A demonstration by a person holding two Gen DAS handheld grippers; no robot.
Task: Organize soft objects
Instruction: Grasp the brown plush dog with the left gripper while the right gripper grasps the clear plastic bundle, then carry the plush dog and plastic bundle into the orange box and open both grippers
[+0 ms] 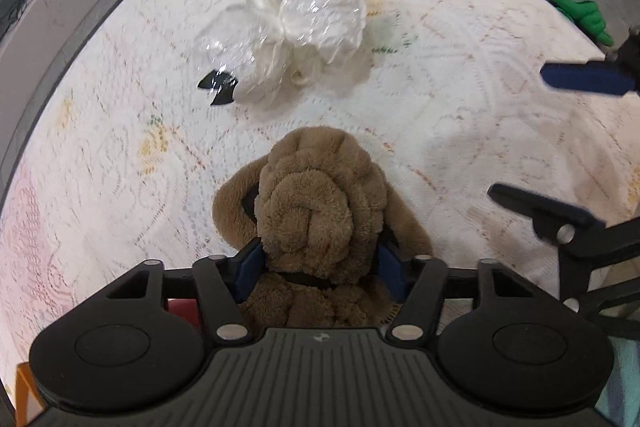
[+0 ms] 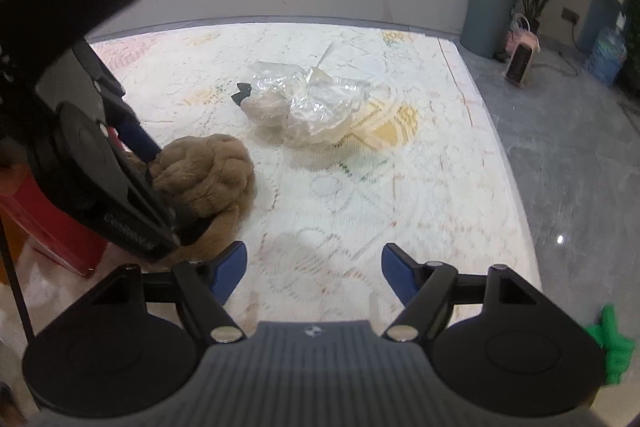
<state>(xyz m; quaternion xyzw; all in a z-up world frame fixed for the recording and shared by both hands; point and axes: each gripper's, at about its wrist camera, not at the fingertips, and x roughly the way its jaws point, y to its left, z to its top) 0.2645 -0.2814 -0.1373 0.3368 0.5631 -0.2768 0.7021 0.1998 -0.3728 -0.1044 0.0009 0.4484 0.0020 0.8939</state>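
My left gripper is shut on a brown plush toy and holds it over the pale patterned mat. The toy fills the space between the blue pads; it also shows in the right wrist view at the left, under the left gripper's body. My right gripper is open and empty above the mat; its two fingers show at the right edge of the left wrist view. A clear plastic bag holding white soft items lies further ahead on the mat, also in the right wrist view.
A green soft object lies at the mat's right edge, also in the right wrist view. A small black piece lies beside the bag. A red box stands at the left. A grey bin and small heater stand beyond the mat.
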